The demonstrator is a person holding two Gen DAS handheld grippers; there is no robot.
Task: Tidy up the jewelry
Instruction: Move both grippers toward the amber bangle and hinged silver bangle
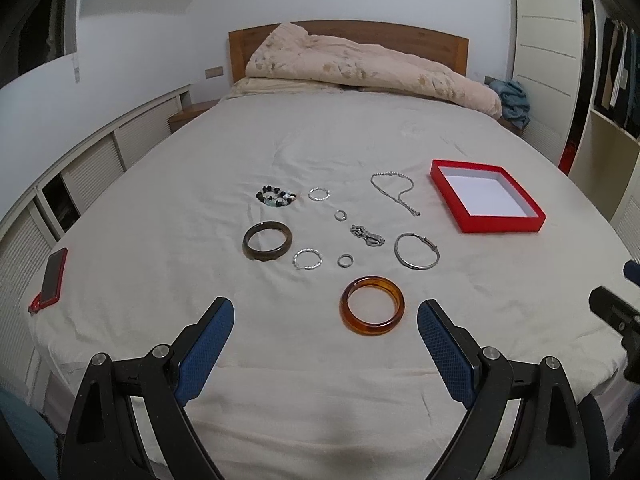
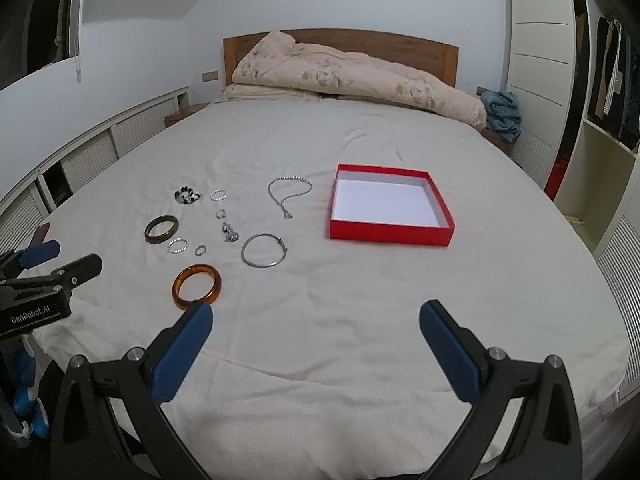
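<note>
Jewelry lies spread on the bed sheet (image 1: 320,360), centre of the left wrist frame, and none of it sits in the red box (image 1: 504,229) at right of centre, whose white floor is bare. By that evidence the task stands at its first step: selection and approach of the first piece.

Both grippers hover over the near edge of the bed and hold nothing. The left gripper (image 1: 325,314) has its jaws spread wide; the right gripper (image 2: 316,318) likewise.

The amber bangle (image 1: 372,306) lies nearest, between the left gripper's blue pads and slightly toward the right-hand one. Above it in the frame lie a thin silver bangle (image 1: 417,251), two small rings (image 1: 345,260), a dark bangle (image 1: 267,241), a beaded bracelet (image 1: 277,196) and a chain necklace (image 1: 394,190), all apart from one another.

The next move probably calls for the left gripper to descend onto the amber bangle and close across one side of its band, since the bangle lies flat. Carriage to the box then follows. The fine chain and rings will likely demand a lower, more exact pinch against the soft sheet.
</note>
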